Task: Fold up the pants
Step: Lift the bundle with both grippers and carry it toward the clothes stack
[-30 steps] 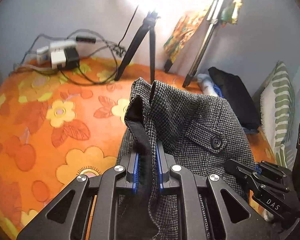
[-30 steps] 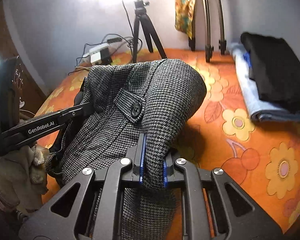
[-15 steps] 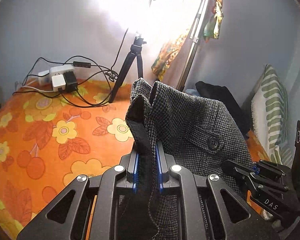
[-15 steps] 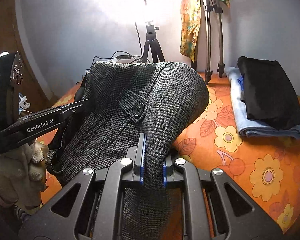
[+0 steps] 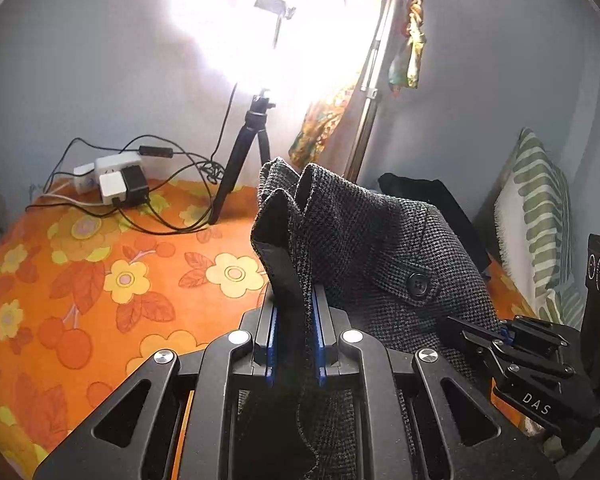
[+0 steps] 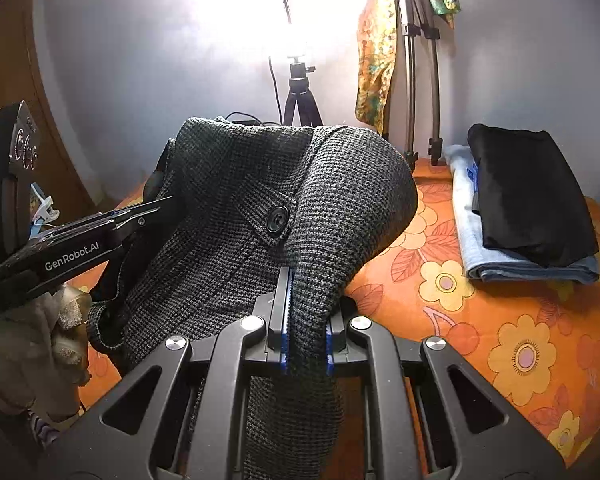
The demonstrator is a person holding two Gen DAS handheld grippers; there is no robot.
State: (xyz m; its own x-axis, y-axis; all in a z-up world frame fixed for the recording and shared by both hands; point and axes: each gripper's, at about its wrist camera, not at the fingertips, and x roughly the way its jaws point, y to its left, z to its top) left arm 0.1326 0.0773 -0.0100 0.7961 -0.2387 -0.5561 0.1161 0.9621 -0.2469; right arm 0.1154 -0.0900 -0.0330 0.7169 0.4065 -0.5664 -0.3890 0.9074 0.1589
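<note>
Grey houndstooth pants (image 5: 380, 240) with a buttoned pocket flap hang lifted above the orange floral bed sheet (image 5: 100, 280). My left gripper (image 5: 294, 304) is shut on the waistband edge, with dark lining showing between its blue pads. My right gripper (image 6: 305, 276) is shut on another fold of the same pants (image 6: 300, 200). Seen from the right wrist, the left gripper (image 6: 168, 204) comes in from the left side, held by a gloved hand (image 6: 32, 344). The right gripper (image 5: 460, 328) shows at the lower right in the left wrist view.
Folded black and light blue clothes (image 6: 520, 208) lie stacked at the right of the bed. A small tripod (image 5: 248, 152) with a bright lamp, a tall stand (image 6: 420, 60) draped in patterned cloth, and a power strip with cables (image 5: 116, 180) stand along the wall. A striped pillow (image 5: 540, 220) leans at far right.
Both grippers have risen with the pants; the views tilted up, showing more wall and lamp. The grips are unchanged.
</note>
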